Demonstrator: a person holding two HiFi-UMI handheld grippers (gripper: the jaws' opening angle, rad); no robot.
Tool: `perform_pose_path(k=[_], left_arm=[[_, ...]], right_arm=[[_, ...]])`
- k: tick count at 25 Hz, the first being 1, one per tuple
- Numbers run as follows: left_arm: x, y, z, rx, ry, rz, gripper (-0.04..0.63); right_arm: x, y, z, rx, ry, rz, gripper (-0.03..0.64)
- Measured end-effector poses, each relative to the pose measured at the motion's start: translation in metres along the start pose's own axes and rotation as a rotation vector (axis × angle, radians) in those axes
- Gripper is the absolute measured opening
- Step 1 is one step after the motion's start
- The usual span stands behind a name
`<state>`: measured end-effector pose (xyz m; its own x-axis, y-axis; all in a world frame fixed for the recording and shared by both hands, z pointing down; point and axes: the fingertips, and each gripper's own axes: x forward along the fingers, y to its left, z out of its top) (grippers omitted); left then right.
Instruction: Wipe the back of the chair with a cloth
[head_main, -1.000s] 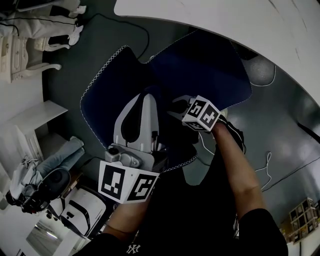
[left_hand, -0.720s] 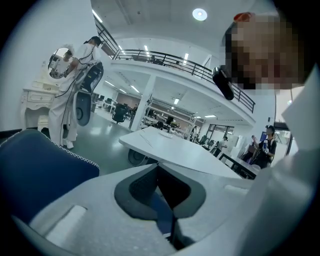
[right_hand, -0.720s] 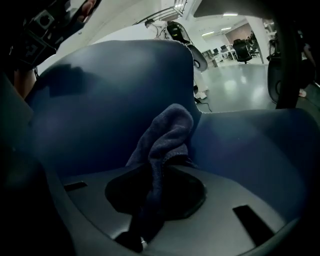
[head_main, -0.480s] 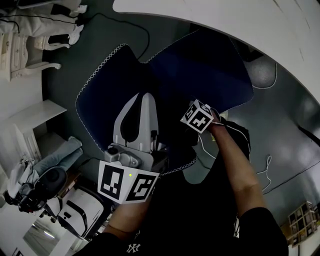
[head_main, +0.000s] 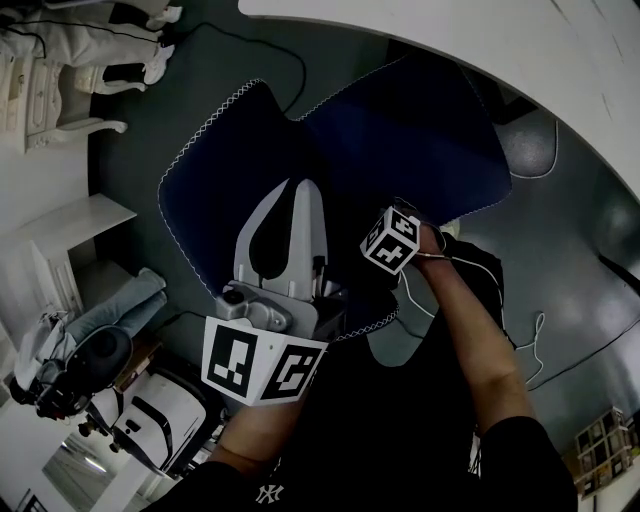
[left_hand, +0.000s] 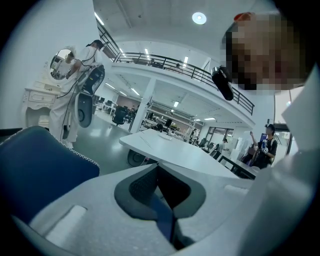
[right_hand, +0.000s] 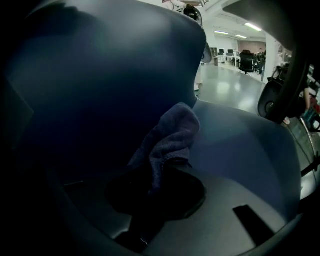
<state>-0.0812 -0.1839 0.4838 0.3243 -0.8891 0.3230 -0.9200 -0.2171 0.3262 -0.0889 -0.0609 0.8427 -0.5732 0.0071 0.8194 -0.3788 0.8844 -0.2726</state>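
A dark blue chair (head_main: 240, 150) with white edge stitching fills the middle of the head view. My left gripper (head_main: 300, 188) lies over its back, pointing away from me, jaws together. In the left gripper view the left gripper (left_hand: 157, 167) has nothing at its tips; a blue strip shows lower in the slit, and the chair's edge (left_hand: 40, 170) is at left. Only the right gripper's marker cube (head_main: 390, 240) shows from above; its jaws are hidden by the chair. In the right gripper view my right gripper (right_hand: 167, 162) is shut on a dark cloth (right_hand: 170, 132) that lies against the chair's surface (right_hand: 100, 75).
A white round table (head_main: 520, 50) curves across the top right, close to the chair. Cables (head_main: 530, 330) trail over the grey floor at right. White furniture (head_main: 60, 90) and dark equipment (head_main: 90, 370) stand along the left. The person's arms reach in from the bottom.
The right gripper's marker cube has turned and slid slightly left and down along the chair. The left gripper has stayed nearly still on the chair back.
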Motion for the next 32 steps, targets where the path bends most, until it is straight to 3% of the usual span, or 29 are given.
perform_pose_path(k=[2,8,12,18,24,32], left_arm=[[0.0,-0.001,0.0,0.001,0.0,-0.003,0.008],[-0.008,-0.005,0.01,-0.004,0.01,-0.003,0.008],[-0.016,-0.013,0.023,-0.009,0.02,-0.005,0.008],[-0.034,-0.015,0.052,-0.011,0.033,-0.001,0.008],[-0.059,-0.014,0.084,0.006,0.042,0.002,0.008],[-0.077,0.005,0.13,-0.003,0.018,0.026,0.008]], right_arm=[[0.003,0.003,0.001,0.014,-0.013,0.036,0.069],[-0.033,0.034,0.021,0.119,-0.154,0.278,0.069],[-0.065,0.062,0.038,0.156,-0.215,0.39,0.069],[-0.103,0.082,0.057,0.235,-0.21,0.461,0.069],[-0.163,0.109,0.103,0.309,-0.286,0.577,0.069],[-0.202,0.131,0.167,0.249,-0.276,0.597,0.069]])
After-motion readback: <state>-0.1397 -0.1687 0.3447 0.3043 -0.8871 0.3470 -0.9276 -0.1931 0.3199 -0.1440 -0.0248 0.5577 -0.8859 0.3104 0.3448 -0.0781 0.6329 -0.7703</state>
